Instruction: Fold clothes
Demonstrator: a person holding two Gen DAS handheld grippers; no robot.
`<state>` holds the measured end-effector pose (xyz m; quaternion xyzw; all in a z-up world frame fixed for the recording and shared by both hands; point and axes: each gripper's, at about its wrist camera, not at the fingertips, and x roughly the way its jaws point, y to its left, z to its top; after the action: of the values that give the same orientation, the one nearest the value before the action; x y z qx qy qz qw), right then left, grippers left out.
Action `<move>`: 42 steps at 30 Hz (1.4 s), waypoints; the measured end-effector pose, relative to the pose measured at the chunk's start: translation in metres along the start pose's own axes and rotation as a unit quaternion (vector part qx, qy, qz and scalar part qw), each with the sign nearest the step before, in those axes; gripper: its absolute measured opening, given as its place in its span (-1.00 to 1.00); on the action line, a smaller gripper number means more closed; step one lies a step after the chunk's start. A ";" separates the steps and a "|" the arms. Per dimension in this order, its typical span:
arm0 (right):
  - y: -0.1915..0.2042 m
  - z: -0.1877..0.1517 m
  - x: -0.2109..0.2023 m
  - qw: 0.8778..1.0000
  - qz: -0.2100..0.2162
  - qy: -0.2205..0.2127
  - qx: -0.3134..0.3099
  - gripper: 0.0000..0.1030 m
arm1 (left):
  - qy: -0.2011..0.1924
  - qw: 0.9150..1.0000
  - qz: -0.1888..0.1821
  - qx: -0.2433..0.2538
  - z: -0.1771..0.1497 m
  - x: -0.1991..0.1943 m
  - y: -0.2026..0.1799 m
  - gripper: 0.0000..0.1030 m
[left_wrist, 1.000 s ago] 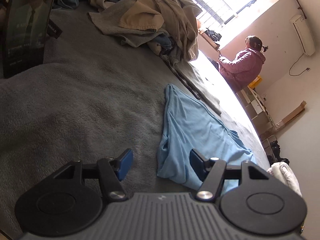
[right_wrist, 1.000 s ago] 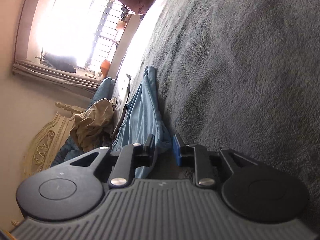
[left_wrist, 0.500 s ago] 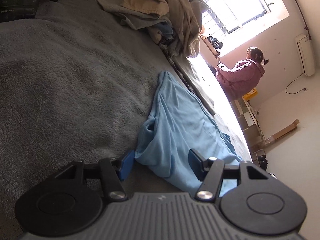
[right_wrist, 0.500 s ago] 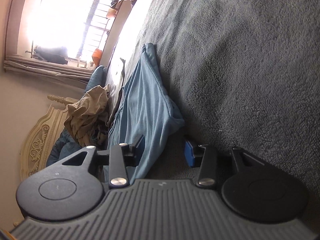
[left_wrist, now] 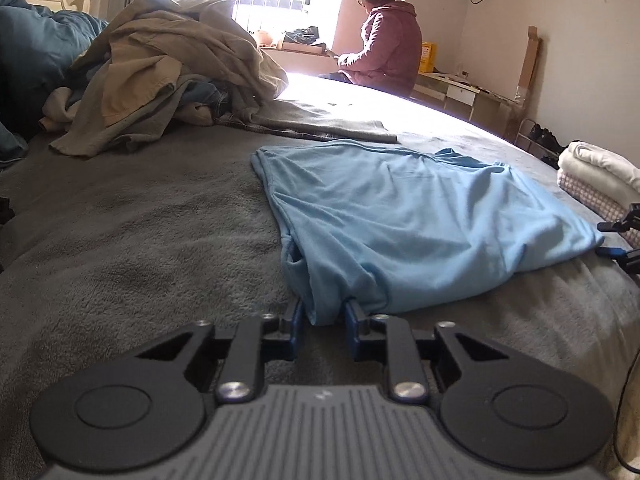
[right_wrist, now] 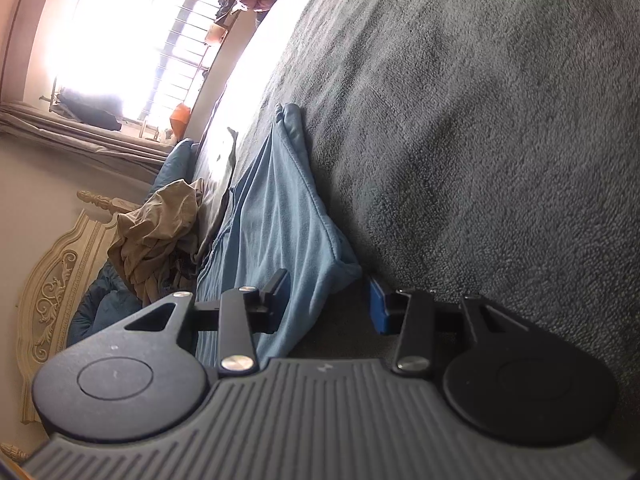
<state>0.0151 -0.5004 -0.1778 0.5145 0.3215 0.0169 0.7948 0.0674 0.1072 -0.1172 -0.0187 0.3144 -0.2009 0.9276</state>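
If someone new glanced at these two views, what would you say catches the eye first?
The light blue garment spread on the grey blanket stands out first. The left gripper is closing on its near corner, cloth bunched between the blue pads, while the right gripper stands open around another corner. Behind lie a heap of beige clothes and a person in a pink hoodie by the bright window.

Low wrist views sharing blue garment [left_wrist: 404, 216]

The shirt [left_wrist: 400, 220] was plain light blue, the bed blanket [left_wrist: 140, 240] dark grey, the clothes pile [left_wrist: 160, 72] tan.
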 end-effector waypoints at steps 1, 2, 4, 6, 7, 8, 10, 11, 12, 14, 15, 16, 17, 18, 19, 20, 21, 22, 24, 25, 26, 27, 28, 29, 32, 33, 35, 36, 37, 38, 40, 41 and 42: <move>0.000 0.000 0.001 1.000 -0.003 -0.001 -0.001 -0.23 | -0.007 1.000 -0.007 -0.005 0.000 -0.004 0.003 -0.88; 0.001 -0.001 0.003 1.000 -0.006 -0.002 -0.001 -0.23 | -0.020 1.000 -0.013 -0.007 0.002 -0.011 0.006 -0.90; 0.002 0.000 0.003 1.000 -0.008 -0.001 -0.002 -0.23 | -0.047 0.998 -0.032 -0.012 0.007 -0.025 0.016 -0.91; 0.002 0.000 0.004 1.000 -0.011 -0.001 -0.004 -0.24 | -0.046 0.998 -0.043 -0.018 0.007 -0.028 0.027 -0.91; 0.002 0.000 0.004 1.000 -0.012 -0.001 -0.005 -0.24 | -0.046 0.998 -0.048 -0.021 0.007 -0.030 0.033 -0.91; 0.002 0.000 0.005 1.000 -0.012 -0.001 -0.006 -0.24 | -0.040 0.998 -0.053 -0.025 0.006 -0.029 0.038 -0.91; 0.001 0.000 0.005 1.000 -0.012 -0.001 -0.004 -0.24 | -0.005 0.998 -0.056 -0.031 -0.001 -0.019 0.046 -0.91; 0.001 0.000 0.005 1.000 -0.012 0.000 -0.004 -0.24 | 0.004 0.998 -0.052 -0.036 -0.004 -0.016 0.048 -0.91; 0.002 0.000 0.005 1.000 -0.011 0.000 -0.004 -0.24 | 0.009 0.998 -0.051 -0.044 -0.006 -0.014 0.051 -0.91; 0.002 0.000 0.005 1.000 -0.011 0.000 -0.005 -0.24 | 0.011 0.995 -0.050 -0.084 -0.008 -0.015 0.063 -0.91; 0.001 0.000 0.005 1.000 -0.010 0.000 -0.004 -0.24 | 0.009 0.992 -0.050 -0.112 -0.009 -0.017 0.071 -0.90; 0.000 0.000 0.004 1.000 -0.009 0.000 -0.004 -0.24 | 0.006 0.989 -0.049 -0.141 -0.009 -0.020 0.079 -0.89; -0.001 0.001 0.003 1.000 -0.007 0.001 -0.003 -0.24 | 0.002 0.985 -0.051 -0.166 -0.011 -0.023 0.084 -0.85; -0.001 0.000 0.001 1.000 -0.006 0.001 -0.003 -0.24 | 0.000 0.982 -0.060 -0.181 -0.012 -0.027 0.084 -0.81; -0.002 0.000 0.000 1.000 -0.006 0.001 -0.003 -0.24 | -0.003 0.978 -0.068 -0.196 -0.014 -0.031 0.084 -0.67; -0.001 -0.001 -0.003 1.000 -0.004 0.001 -0.003 -0.24 | -0.005 0.974 -0.076 -0.212 -0.015 -0.035 0.085 -0.49; 0.000 -0.002 -0.005 1.000 -0.003 0.001 -0.003 -0.21 | -0.008 0.970 -0.085 -0.227 -0.017 -0.039 0.085 -0.40; 0.002 -0.005 -0.007 1.000 0.004 0.006 -0.002 -0.21 | -0.010 0.966 -0.093 -0.242 -0.018 -0.043 0.086 -0.18; 0.006 -0.011 -0.011 1.000 0.017 0.017 -0.001 -0.20 | -0.001 0.958 -0.120 -0.262 -0.021 -0.042 0.078 0.29; 0.007 -0.013 -0.013 0.999 0.023 0.022 0.000 -0.19 | 0.006 0.953 -0.136 -0.270 -0.022 -0.039 0.072 0.55; 0.009 -0.016 -0.010 0.999 0.026 0.032 0.001 -0.14 | 0.011 0.950 -0.146 -0.276 -0.023 -0.034 0.066 0.65; 0.010 -0.018 -0.007 0.999 0.030 0.041 0.002 -0.11 | 0.011 0.949 -0.144 -0.279 -0.022 -0.027 0.060 0.66; 0.011 -0.020 -0.004 0.998 0.032 0.050 0.004 -0.11 | 0.010 0.949 -0.141 -0.283 -0.021 -0.019 0.054 0.68; 0.013 -0.022 0.003 0.998 0.025 0.057 0.005 -0.10 | 0.010 0.948 -0.139 -0.286 -0.020 -0.011 0.049 0.69; 0.017 -0.022 0.017 0.998 0.007 0.054 0.010 -0.11 | -0.010 0.937 -0.126 -0.326 -0.016 0.009 0.048 0.69; 0.015 -0.020 0.019 0.999 0.006 0.042 0.017 -0.11 | -0.018 0.930 -0.122 -0.347 -0.014 0.014 0.051 0.67; 0.012 -0.015 0.022 0.999 0.006 0.018 0.030 -0.13 | -0.032 0.916 -0.117 -0.384 -0.012 0.022 0.058 0.55; 0.009 -0.012 0.023 0.999 0.010 0.006 0.039 -0.15 | -0.036 0.910 -0.113 -0.397 -0.010 0.026 0.061 0.48; 0.007 -0.011 0.024 0.999 0.011 -0.004 0.044 -0.21 | -0.036 0.907 -0.106 -0.405 -0.010 0.030 0.063 0.28; 0.005 -0.009 0.025 0.999 0.013 -0.013 0.049 -0.30 | -0.034 0.905 -0.099 -0.412 -0.009 0.034 0.065 0.04; 0.002 -0.008 0.028 0.998 0.016 -0.027 0.051 -0.43 | -0.027 0.900 -0.091 -0.425 -0.009 0.041 0.068 -0.28; 0.001 -0.007 0.029 0.998 0.016 -0.031 0.051 -0.57 | -0.024 0.896 -0.089 -0.433 -0.009 0.043 0.069 -0.52; 0.001 -0.006 0.030 0.998 0.015 -0.033 0.047 -0.72 | -0.024 0.891 -0.089 -0.444 -0.010 0.044 0.072 -0.65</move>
<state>0.0360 -0.4840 -0.1941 0.5560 0.2878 -0.0033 0.7798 0.1196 0.1567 -0.1621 -0.4616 0.3457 -0.1218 0.8079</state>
